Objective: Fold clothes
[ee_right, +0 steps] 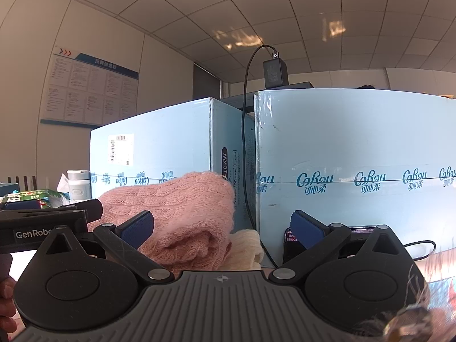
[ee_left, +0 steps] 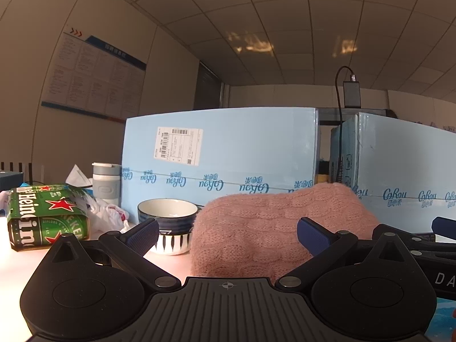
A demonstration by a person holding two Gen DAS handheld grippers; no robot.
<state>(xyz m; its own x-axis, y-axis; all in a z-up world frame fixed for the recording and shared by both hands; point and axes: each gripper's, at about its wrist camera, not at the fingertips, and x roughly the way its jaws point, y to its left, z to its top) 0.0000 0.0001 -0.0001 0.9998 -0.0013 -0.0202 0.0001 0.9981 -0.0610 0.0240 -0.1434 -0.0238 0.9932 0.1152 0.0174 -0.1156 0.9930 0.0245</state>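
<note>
A folded pink cable-knit sweater (ee_left: 273,228) lies in a thick bundle on the table, right in front of my left gripper (ee_left: 228,232). The left gripper is open and empty, its blue pads on either side of the bundle's near edge without touching it. In the right wrist view the same sweater (ee_right: 182,216) lies left of centre, with a cream knit garment (ee_right: 248,245) beside it. My right gripper (ee_right: 222,229) is open and empty, level with the table. The left gripper's body (ee_right: 42,225) shows at the left edge there.
Two large light-blue cardboard boxes (ee_left: 222,154) (ee_right: 356,165) stand close behind the clothes. A blue-and-white bowl (ee_left: 168,225), a Heineken carton (ee_left: 45,216), a grey tumbler (ee_left: 106,182) and plastic bags sit at left. A phone (ee_right: 290,242) with a cable leans against the right box.
</note>
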